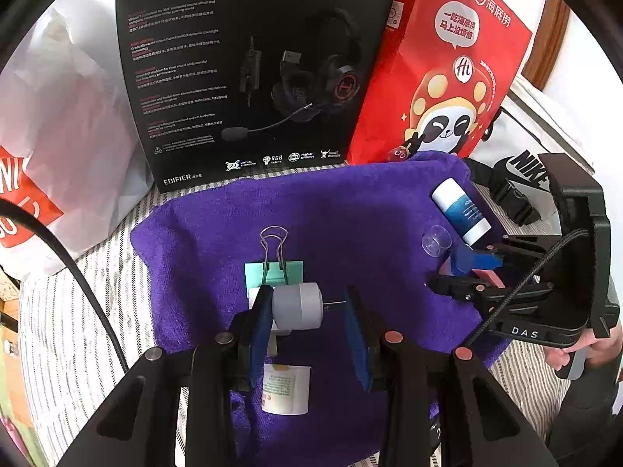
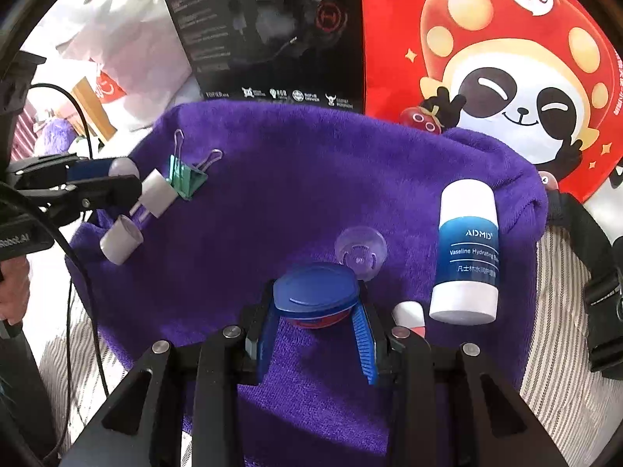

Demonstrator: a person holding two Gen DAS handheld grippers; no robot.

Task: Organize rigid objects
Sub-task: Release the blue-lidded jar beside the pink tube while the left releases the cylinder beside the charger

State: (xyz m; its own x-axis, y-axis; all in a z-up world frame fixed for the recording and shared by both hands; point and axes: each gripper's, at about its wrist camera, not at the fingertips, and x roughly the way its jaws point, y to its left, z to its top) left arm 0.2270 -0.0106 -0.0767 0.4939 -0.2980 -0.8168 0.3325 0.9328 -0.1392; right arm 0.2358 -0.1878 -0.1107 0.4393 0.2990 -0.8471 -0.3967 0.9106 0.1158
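On a purple towel (image 1: 311, 214) lie a green binder clip (image 1: 274, 268), a white-and-blue Vaseline tube (image 1: 461, 210), a clear suction cup (image 1: 436, 241) and a white labelled tube (image 1: 286, 389). My left gripper (image 1: 307, 311) is open around a white cylinder (image 1: 298, 305) that touches only its left pad. My right gripper (image 2: 317, 319) is shut on a blue-lidded red round container (image 2: 315, 295), held over the towel beside the Vaseline tube (image 2: 465, 249) and suction cup (image 2: 360, 251). A small pink-and-white tube (image 2: 409, 313) lies by the right finger.
A black headset box (image 1: 249, 66) and a red panda bag (image 1: 447, 70) stand behind the towel. A white plastic bag (image 1: 58, 136) is at left, a Nike bag (image 1: 521, 167) with black straps at right. The towel lies on striped fabric (image 1: 78, 330).
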